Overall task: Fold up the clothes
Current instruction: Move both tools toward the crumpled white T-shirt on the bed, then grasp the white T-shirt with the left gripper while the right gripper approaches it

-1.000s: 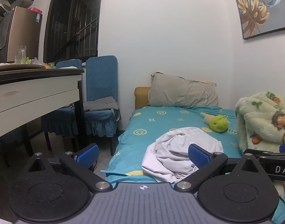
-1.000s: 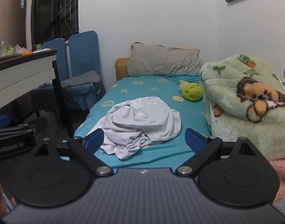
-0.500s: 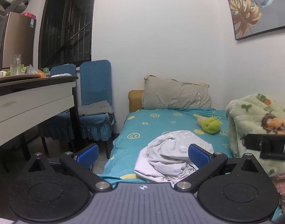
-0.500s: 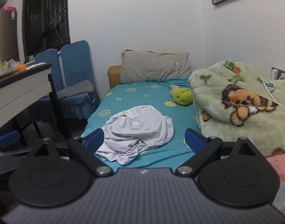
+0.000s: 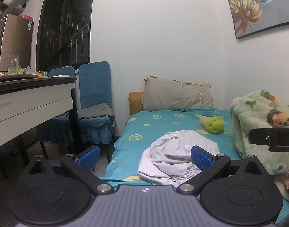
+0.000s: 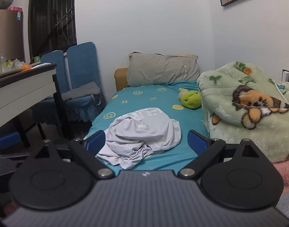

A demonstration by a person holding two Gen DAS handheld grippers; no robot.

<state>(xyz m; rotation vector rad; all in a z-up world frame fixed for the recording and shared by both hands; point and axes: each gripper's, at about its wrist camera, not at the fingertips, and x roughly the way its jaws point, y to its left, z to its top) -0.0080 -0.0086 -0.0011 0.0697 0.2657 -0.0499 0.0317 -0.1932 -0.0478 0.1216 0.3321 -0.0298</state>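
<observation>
Both hand-held grippers level, spread.

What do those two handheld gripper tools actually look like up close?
Both look alike. The left gripper has a ribbed grey body with a small crosshair mark, two round black discs, and black linkage arms on silver pivots that end in fingers with textured blue pads. The right gripper matches it; seen from the left wrist view, its black side carries white lettering, cut off at the frame edge.
</observation>
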